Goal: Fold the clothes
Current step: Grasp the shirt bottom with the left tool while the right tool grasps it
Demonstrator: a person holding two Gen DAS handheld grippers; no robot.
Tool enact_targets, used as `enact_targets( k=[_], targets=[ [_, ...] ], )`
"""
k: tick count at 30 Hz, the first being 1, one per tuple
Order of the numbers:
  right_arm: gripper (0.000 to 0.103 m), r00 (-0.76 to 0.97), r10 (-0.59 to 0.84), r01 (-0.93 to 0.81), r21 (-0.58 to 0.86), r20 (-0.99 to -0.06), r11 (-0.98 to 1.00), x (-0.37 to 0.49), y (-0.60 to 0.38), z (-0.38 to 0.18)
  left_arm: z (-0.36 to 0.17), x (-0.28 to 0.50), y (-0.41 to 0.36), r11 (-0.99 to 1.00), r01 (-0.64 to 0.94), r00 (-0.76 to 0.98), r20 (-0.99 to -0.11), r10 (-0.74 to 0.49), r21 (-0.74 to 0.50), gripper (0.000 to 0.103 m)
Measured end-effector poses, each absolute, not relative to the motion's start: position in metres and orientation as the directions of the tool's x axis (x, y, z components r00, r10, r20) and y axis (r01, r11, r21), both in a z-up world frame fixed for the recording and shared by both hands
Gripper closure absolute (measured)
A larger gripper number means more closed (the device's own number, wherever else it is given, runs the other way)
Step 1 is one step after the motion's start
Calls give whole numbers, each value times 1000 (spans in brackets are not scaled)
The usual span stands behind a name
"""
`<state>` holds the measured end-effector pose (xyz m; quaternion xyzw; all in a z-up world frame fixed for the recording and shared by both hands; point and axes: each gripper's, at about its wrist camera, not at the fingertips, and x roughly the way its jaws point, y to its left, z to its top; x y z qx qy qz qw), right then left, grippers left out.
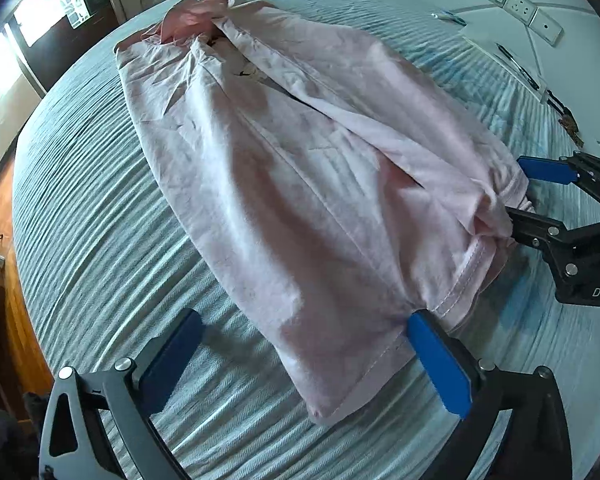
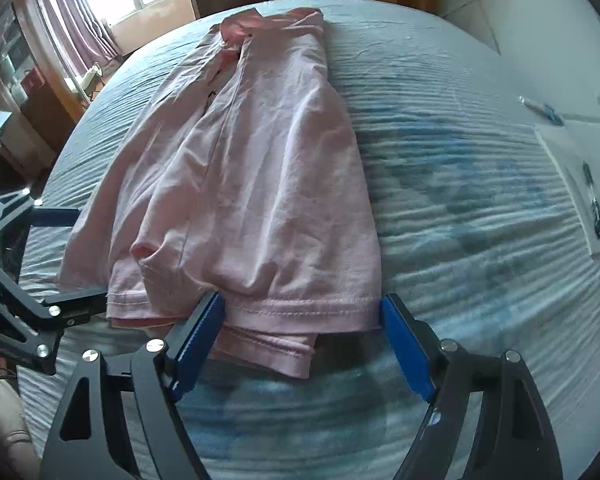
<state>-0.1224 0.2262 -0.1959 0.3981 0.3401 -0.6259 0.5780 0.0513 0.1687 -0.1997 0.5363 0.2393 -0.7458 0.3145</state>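
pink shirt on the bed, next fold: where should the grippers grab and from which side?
Grip the stitched bottom hem of the pink shirt, one gripper near each corner, coming in low from the hem end. The shirt is already folded into a long strip with that hem nearest. The right gripper and left gripper are both open there, above the striped bedspread.

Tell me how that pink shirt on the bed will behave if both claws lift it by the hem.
The pink shirt will probably droop and sag, since it lies wrinkled and limp on the bedspread. Its folded-over layers look loose, so they may fall open. It seems thin and likely light.
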Motion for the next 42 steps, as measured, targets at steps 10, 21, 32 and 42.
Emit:
enact_targets(
  k=[10, 21, 32, 42],
  targets=[
    [85, -18, -430, 995, 27, -903, -99, -113, 226, -189, -183, 40, 181, -778, 627, -263, -950, -168, -36, 64],
    [95, 18, -515, 962, 155, -857, -225, -126, 206, -132, -103, 63, 121, -812, 559, -456, -880, -131, -169, 92],
    [94, -23, -466, 925, 158, -885, -346, -134, 216, -139, -146, 60, 142, -809, 523, -431, -902, 21, -268, 22],
    [45, -30, -489, 939, 143, -872, -312, -152, 240, -155, -181, 37, 182, -721, 685, -326, -929, -175, -104, 20]
  ],
)
